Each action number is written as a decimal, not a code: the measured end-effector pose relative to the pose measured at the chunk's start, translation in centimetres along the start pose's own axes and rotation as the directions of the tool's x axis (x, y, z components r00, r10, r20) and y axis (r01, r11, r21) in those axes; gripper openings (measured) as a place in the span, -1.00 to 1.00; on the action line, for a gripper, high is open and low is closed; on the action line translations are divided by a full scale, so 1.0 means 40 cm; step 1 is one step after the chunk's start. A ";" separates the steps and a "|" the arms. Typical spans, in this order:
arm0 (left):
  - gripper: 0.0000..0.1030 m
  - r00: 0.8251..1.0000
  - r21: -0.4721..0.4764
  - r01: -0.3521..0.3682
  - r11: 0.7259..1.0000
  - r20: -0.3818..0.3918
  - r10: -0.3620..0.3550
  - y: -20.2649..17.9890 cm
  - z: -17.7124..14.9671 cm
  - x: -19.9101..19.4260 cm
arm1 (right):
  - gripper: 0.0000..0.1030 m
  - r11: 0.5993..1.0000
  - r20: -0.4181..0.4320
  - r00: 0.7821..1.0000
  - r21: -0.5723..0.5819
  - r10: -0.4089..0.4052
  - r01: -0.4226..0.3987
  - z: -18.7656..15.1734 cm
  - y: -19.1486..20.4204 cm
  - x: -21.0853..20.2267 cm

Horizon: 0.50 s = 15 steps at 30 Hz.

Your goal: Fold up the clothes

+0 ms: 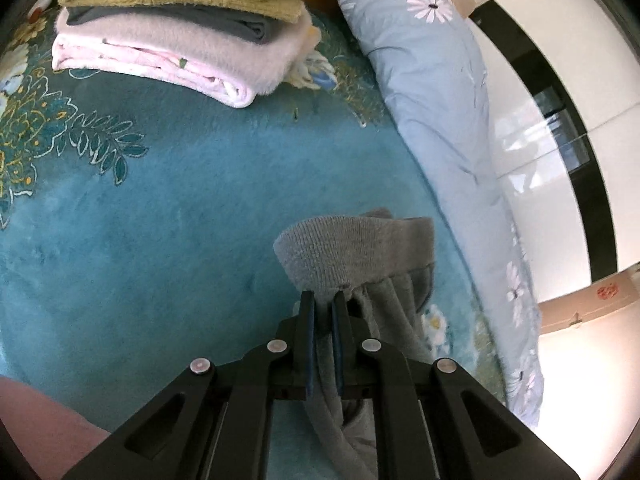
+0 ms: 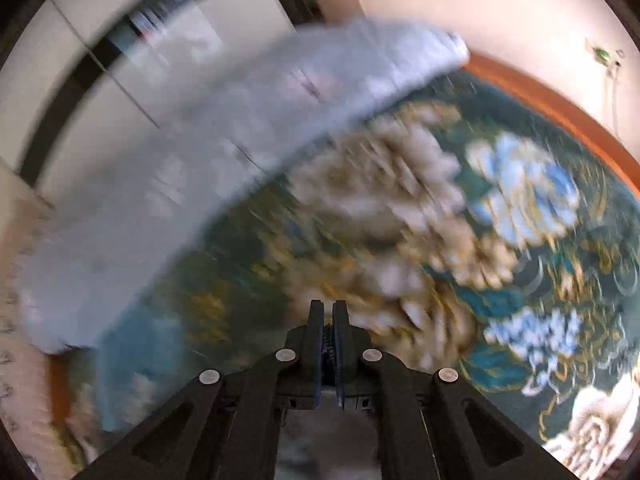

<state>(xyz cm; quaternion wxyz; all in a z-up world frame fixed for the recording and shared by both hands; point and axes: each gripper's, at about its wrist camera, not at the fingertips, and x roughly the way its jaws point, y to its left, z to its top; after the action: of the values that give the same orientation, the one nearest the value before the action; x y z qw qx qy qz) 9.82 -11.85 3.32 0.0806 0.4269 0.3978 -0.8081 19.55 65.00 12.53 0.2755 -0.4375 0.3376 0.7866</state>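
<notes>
Left gripper (image 1: 323,298) clamped on the ribbed cuff of a grey garment (image 1: 352,252), cloth bunched between the pads and hanging above the teal floral blanket (image 1: 180,208). Right gripper (image 2: 328,308) closed, with something dark between the pads, too blurred to name. Farther off, toward the blanket's far edge, a stack of folded clothes (image 1: 180,28). Along the right edge, a pale blue quilt (image 1: 432,92).

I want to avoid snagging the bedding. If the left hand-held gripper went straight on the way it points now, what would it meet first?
The left hand-held gripper is shut on the grey garment, whose ribbed band bunches just ahead. Past that, it would probably meet the teal floral blanket, not the folded stack, though depth is unclear.
</notes>
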 end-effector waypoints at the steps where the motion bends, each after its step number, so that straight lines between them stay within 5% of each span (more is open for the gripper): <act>1: -0.86 1.000 0.002 -0.006 1.000 -0.002 0.006 0.001 -0.001 0.001 | -0.91 1.000 -0.026 0.999 0.013 -0.018 0.019 -0.013 -0.010 0.035; 7: -0.86 0.999 0.010 -0.032 0.999 -0.008 0.032 0.002 -0.004 0.007 | -0.75 0.995 -0.046 0.999 0.093 -0.027 0.032 -0.020 -0.072 0.098; 8: -0.86 0.999 0.009 -0.034 0.999 -0.010 0.034 0.002 -0.004 0.008 | -0.62 0.994 -0.035 0.999 0.106 -0.017 0.021 -0.016 -0.083 0.091; 10: -0.85 0.999 0.007 -0.037 0.999 -0.014 0.037 0.001 -0.005 0.009 | 0.05 0.992 -0.001 1.000 0.125 -0.004 0.005 -0.013 -0.109 0.068; 15: -0.85 0.999 0.004 -0.043 0.999 -0.023 0.043 -0.001 -0.009 0.010 | 0.06 0.982 -0.061 0.995 0.177 0.074 -0.062 -0.115 -0.177 0.060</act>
<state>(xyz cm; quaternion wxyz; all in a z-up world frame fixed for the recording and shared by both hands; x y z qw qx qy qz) 9.78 -11.47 2.93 0.0926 0.4448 0.3882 -0.8018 25.91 66.18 6.59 0.2745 -0.4260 0.4291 0.7477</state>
